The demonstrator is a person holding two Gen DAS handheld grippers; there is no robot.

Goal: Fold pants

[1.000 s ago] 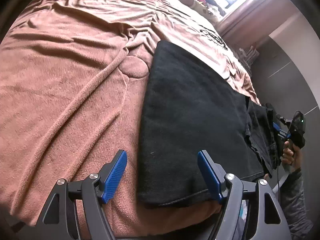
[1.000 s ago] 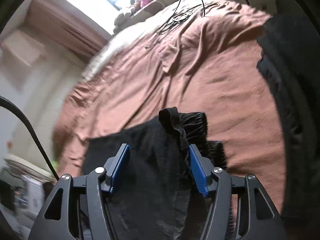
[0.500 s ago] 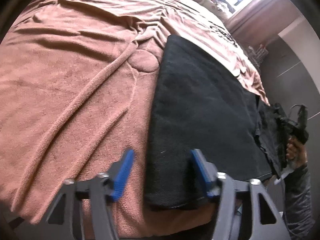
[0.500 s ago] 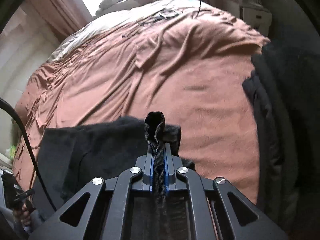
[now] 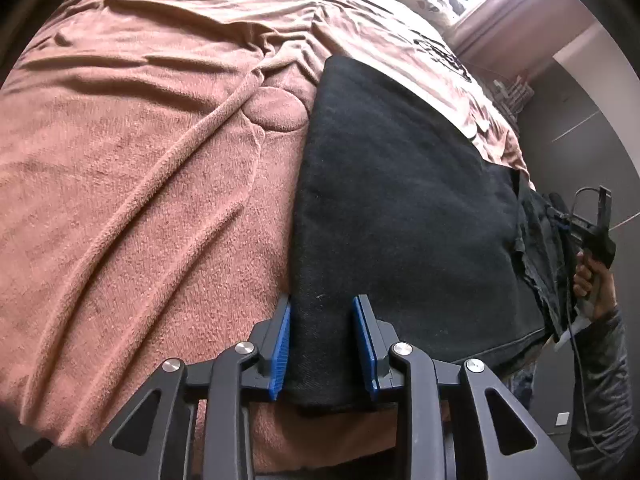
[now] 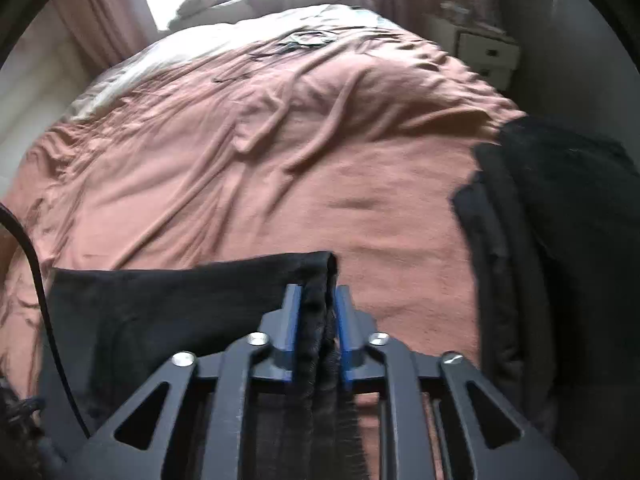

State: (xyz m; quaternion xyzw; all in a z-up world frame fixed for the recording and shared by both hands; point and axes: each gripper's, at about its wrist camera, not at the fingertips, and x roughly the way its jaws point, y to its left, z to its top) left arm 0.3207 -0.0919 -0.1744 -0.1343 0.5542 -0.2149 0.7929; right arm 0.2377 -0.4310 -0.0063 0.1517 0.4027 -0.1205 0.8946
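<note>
Black pants (image 5: 400, 208) on brown-blanketed bed (image 5: 140, 160)

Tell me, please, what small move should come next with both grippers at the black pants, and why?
Probably lift both ends together. The left gripper, whose jaws have just been closing, now brackets the hem corner of the black pants on the brown blanket. The right gripper, its jaws just eased, still pinches a bunched edge. With both ends gripped, the fold can begin.

Pants (image 5: 400, 200) matt black woven cloth; blanket (image 5: 140, 160) fuzzy brown fleece, rumpled
</note>
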